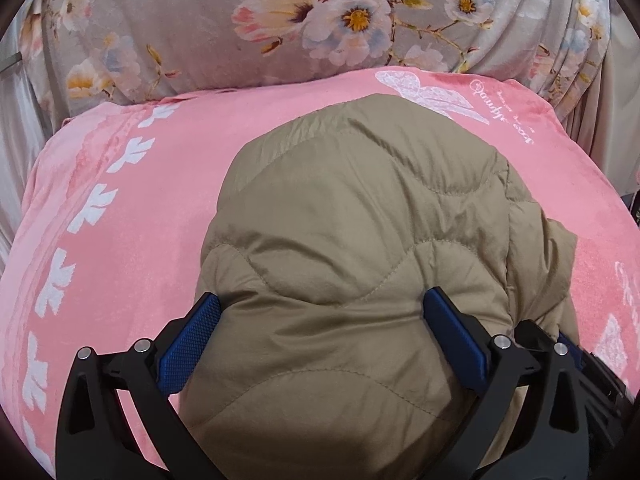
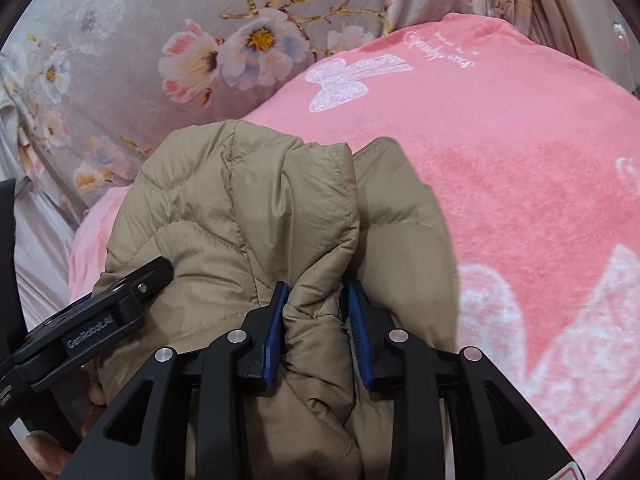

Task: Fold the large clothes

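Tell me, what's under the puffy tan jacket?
A pink blanket with white leaves and butterflies lies under the jacket. Whatever is directly beneath the jacket's middle stays hidden.

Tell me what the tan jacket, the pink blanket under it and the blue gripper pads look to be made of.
Tan jacket: thin woven synthetic, probably nylon, with padded fill; slight sheen, fine crinkles, stitched quilting.
Pink blanket: plush fleece or velvet-like pile; soft matte nap with lighter brushed streaks.
Blue pads: likely moulded rubber or plastic; fine dimpled grid.
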A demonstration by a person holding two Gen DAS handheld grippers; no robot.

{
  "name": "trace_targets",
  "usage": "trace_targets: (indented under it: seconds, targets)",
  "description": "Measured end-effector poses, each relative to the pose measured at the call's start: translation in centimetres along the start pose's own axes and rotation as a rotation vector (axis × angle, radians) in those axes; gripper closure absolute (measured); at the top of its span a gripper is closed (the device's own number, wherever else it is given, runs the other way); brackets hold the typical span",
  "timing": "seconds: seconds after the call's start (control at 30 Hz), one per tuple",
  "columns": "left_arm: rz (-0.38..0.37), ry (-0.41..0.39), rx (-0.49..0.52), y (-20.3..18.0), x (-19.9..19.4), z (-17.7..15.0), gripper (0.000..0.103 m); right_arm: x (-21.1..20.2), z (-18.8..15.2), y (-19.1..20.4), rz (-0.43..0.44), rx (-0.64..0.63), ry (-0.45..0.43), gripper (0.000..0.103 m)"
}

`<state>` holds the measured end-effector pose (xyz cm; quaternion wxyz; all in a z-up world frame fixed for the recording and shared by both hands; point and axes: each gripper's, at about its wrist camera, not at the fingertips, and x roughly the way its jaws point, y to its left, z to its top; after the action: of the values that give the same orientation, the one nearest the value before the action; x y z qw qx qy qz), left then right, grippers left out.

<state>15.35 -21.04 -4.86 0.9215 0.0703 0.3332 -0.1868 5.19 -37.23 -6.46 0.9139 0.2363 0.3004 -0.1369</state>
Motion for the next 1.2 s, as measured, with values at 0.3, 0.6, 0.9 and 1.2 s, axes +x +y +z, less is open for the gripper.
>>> trace_targets:
  seconds: [0.3, 0.6, 0.9, 1.2]
  targets:
    - [0.029, -0.105, -0.055, 2.3, -3.9, 7.6, 0.005, -3.7, 6.3, 4.3, -0.062, -0.090, -0.145, 0.086]
    - [0.036, 0.017, -0.059, 0.5, 3.5, 7.4, 0.005, 4.5, 5.7, 2.3, -0.088, -0.039, -0.007, 0.091]
    - [0.094, -0.032, 0.011, -1.5, 4.6, 5.4, 0.005, 5.4, 3.9, 1.9, -0.110, -0.054, -0.032, 0.092]
    - [0.125, -0.062, 0.028, -1.9, 5.0, 4.9, 0.005, 5.8, 3.7, 1.7, -0.104, -0.048, -0.032, 0.092]
